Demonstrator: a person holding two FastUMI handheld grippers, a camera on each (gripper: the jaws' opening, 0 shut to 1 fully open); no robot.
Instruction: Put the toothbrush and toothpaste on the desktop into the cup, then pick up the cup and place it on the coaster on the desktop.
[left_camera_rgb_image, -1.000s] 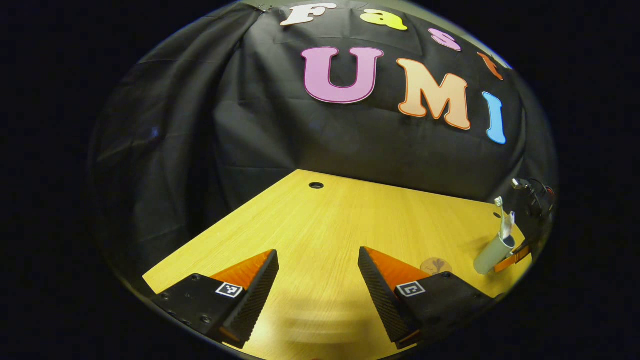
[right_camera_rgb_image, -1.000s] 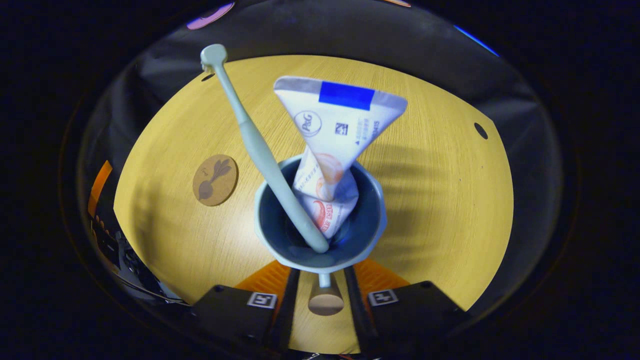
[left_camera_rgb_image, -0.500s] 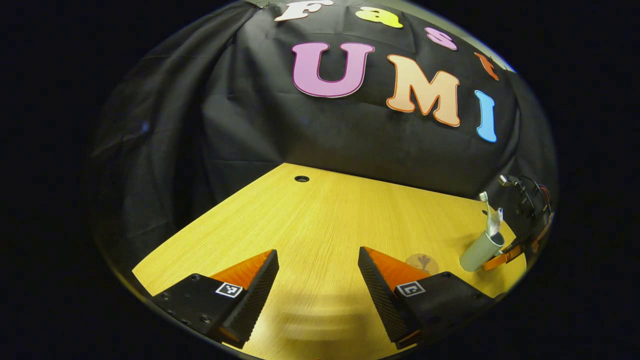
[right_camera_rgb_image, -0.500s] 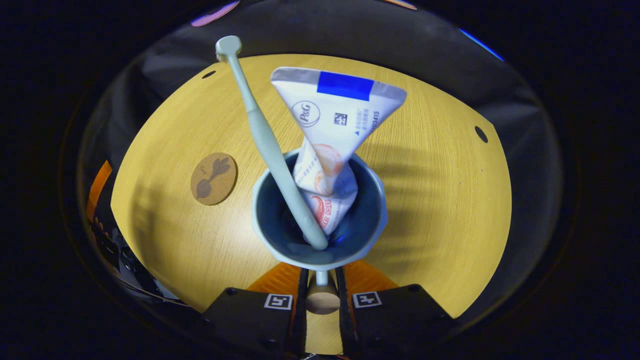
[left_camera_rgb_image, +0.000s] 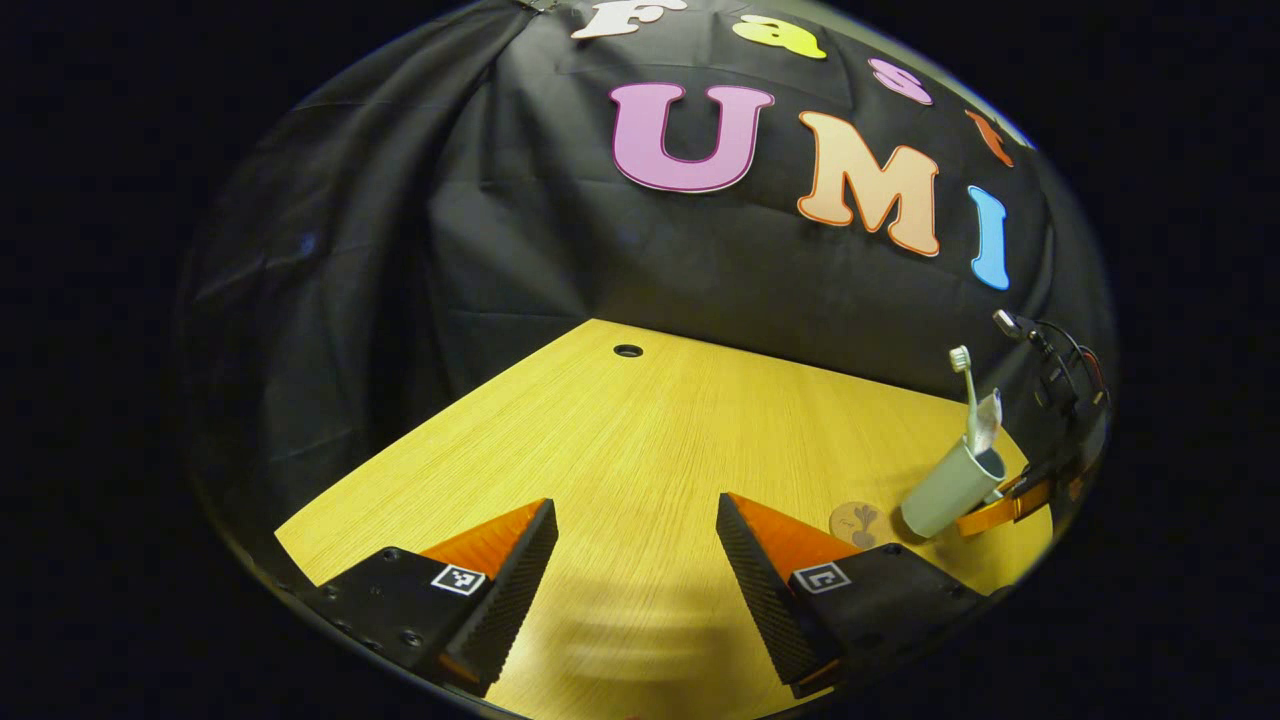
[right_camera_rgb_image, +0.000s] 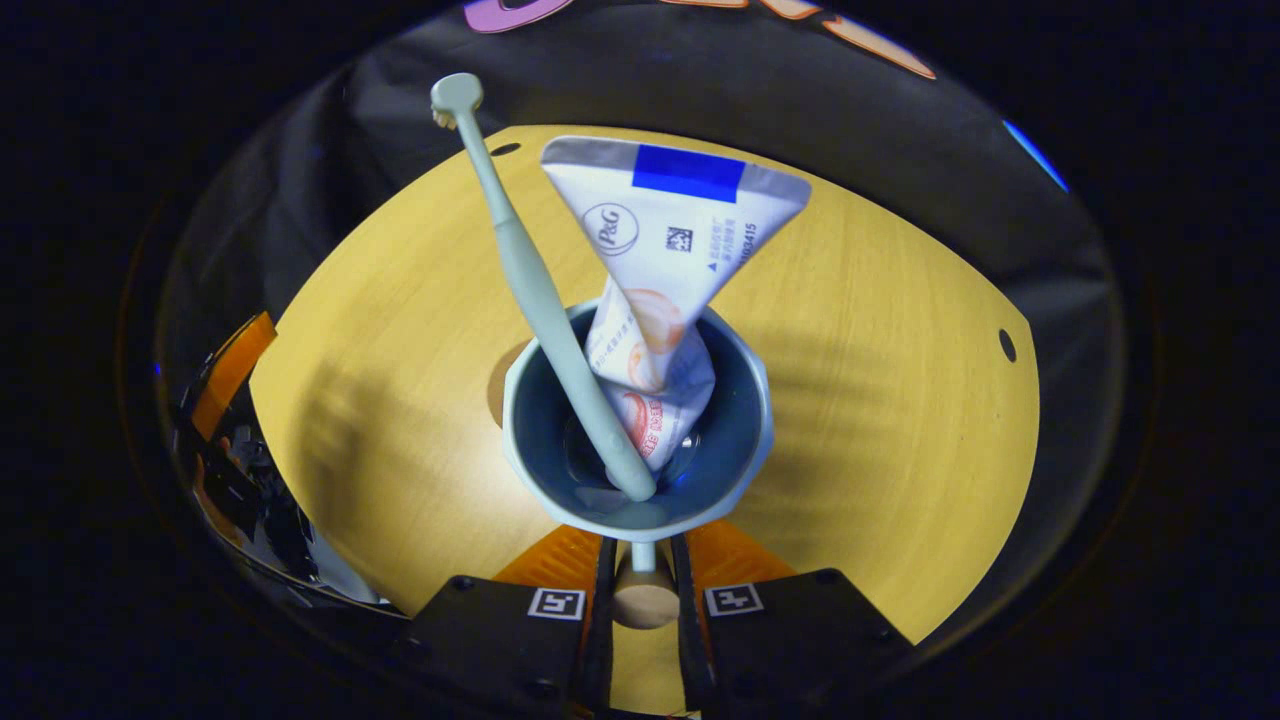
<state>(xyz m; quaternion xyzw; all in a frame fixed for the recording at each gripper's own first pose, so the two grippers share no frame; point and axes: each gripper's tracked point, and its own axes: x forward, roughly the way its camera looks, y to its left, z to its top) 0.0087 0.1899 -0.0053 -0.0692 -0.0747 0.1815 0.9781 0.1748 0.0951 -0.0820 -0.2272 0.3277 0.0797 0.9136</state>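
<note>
Since half a second earlier the round cork coaster (left_camera_rgb_image: 855, 521), which had lain well to the left of the cup in the right gripper view, had slid almost under it, so the carry had closed most of the gap. The right gripper (right_camera_rgb_image: 640, 600) had its fingers drawn close together on the cork-tipped handle (right_camera_rgb_image: 645, 603) of the pale green ceramic cup (right_camera_rgb_image: 640, 440), both fingers pressing it. Inside the cup stood the pale green toothbrush (right_camera_rgb_image: 525, 280), head up and leaning left, and the white toothpaste tube (right_camera_rgb_image: 665, 260), crimped end up. In the left gripper view the cup (left_camera_rgb_image: 945, 490) hung tilted, apparently off the yellow wooden desktop (left_camera_rgb_image: 640, 440), just beside the coaster. The left gripper (left_camera_rgb_image: 635, 570) sat wide open, holding nothing, low over the desktop.

By my judgement, loading the cup was done and it had been lifted; what remained was centring it over the coaster, lowering it upright, and letting go.
</note>
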